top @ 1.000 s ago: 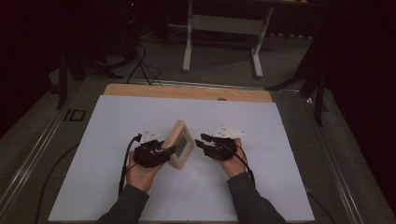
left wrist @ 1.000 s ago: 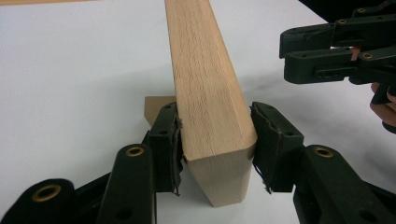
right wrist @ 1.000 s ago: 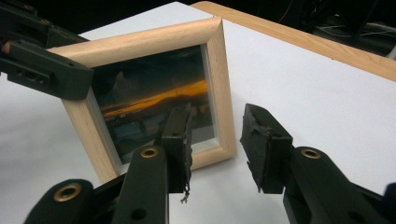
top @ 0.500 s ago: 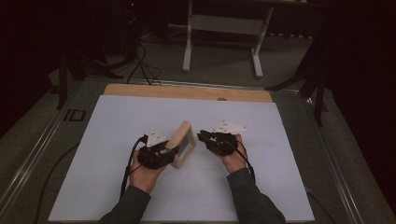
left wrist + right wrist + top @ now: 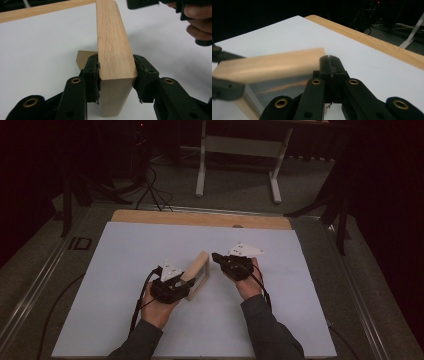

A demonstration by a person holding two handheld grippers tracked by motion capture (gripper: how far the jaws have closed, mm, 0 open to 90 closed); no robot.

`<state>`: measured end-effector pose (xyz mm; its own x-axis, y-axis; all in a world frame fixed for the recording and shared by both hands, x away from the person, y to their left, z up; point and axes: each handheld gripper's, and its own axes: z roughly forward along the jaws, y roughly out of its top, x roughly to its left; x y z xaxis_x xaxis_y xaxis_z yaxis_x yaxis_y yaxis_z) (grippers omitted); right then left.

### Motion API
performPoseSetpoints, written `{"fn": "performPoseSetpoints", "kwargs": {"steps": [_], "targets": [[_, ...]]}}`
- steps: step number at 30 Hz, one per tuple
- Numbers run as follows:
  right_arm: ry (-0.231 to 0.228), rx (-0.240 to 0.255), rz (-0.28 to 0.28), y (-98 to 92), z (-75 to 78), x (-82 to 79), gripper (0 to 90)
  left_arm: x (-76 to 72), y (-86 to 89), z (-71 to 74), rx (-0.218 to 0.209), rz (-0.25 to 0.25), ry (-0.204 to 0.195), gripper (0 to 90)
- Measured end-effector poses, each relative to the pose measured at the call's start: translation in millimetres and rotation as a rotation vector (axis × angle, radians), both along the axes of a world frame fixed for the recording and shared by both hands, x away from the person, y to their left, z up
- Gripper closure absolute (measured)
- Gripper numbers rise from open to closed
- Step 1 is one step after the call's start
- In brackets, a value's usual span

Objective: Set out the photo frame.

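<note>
1. High view: a wooden frame (image 5: 196,274) is standing tilted on its edge on the white sheet (image 5: 125,270), near the middle.
2. The left gripper (image 5: 115,75) is clamping the frame's near end between its pads.
3. The right gripper (image 5: 329,60) is sitting just beside the frame's far end, its jaws having just closed together with nothing between them.
4. A wooden tabletop (image 5: 200,218) is showing beyond the sheet.

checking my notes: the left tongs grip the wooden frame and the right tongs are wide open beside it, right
Not quite. The left tongs do grip the wooden frame, but the right tongs are shut, their jaws pressed together with nothing between them, as the right gripper view shows.
</note>
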<state>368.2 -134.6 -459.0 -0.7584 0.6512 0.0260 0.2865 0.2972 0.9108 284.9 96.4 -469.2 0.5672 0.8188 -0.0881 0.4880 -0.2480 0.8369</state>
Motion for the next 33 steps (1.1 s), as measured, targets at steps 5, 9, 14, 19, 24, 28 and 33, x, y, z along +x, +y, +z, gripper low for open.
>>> {"fn": "performPoseSetpoints", "kwargs": {"steps": [5,9,14,19,24,28,33], "targets": [[-0.005,0.007,0.003,7.4,2.8,4.1,90.0,-0.6,-0.6,-0.4,0.003,-0.005,-0.002,60.0],[-0.009,0.008,0.009,13.7,4.5,7.3,90.0,-0.9,-1.1,-0.8,0.002,-0.008,-0.005,60.0],[-0.009,-0.008,0.017,23.0,6.1,10.1,90.0,-1.4,-1.8,-0.9,0.006,-0.012,-0.007,60.1],[-0.015,-0.024,0.022,30.1,6.0,11.6,90.0,-2.4,-3.5,-1.2,0.013,-0.017,-0.012,60.1],[-0.015,-0.041,0.019,35.9,6.0,14.3,90.0,-3.2,-4.7,-1.5,0.023,-0.027,-0.017,60.1],[-0.012,-0.043,0.014,37.6,4.8,14.9,90.0,-3.1,-4.6,-1.6,0.023,-0.029,-0.018,60.0],[-0.025,-0.064,0.015,38.5,5.3,14.2,90.0,-3.1,-4.6,-1.9,0.027,-0.029,-0.019,59.8]]}}
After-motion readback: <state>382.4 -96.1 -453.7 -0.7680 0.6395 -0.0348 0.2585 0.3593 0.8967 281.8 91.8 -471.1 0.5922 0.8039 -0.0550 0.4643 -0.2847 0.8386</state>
